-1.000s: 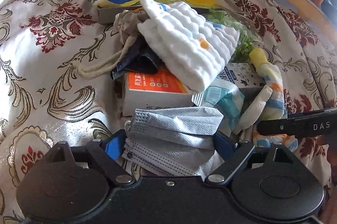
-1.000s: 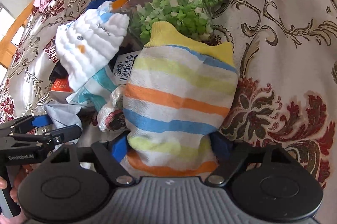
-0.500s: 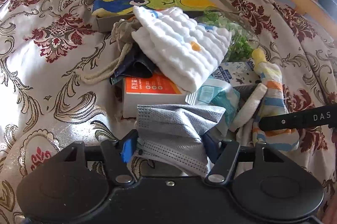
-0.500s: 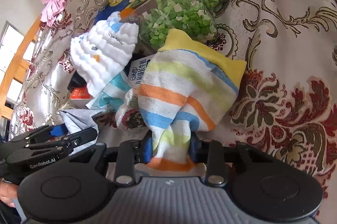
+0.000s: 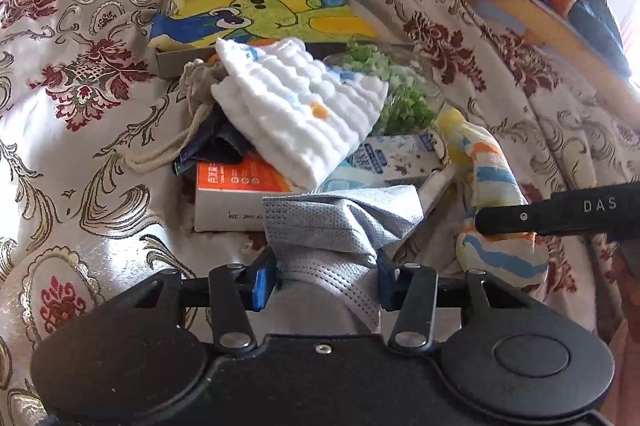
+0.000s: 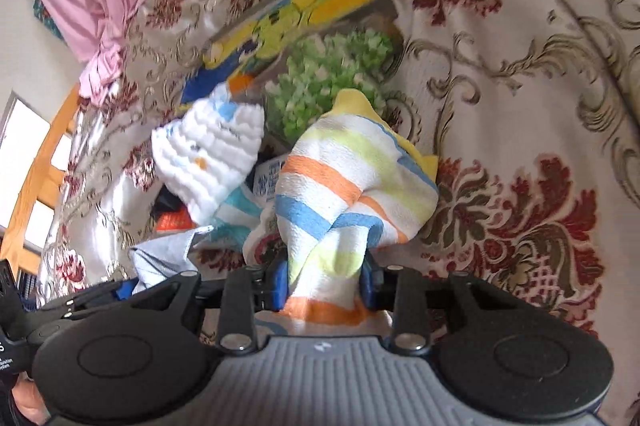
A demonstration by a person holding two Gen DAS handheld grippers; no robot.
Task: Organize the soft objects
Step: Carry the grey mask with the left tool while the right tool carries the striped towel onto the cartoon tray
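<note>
Both grippers clamped on cloth.
We note left gripper (image 5: 326, 280), jaws just closing, pinching grey masks (image 5: 340, 226); right gripper (image 6: 326, 284) pinching striped towel (image 6: 348, 186).

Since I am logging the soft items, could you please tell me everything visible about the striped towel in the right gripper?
The striped terry towel is white with orange, blue and pale green bands and a yellow far edge. It looks soft and crumpled, bunched narrow where the right gripper pinches its near end between blue pads, after closing on it. Its far part fans out toward the bag of green pieces over the floral bedspread.
</note>
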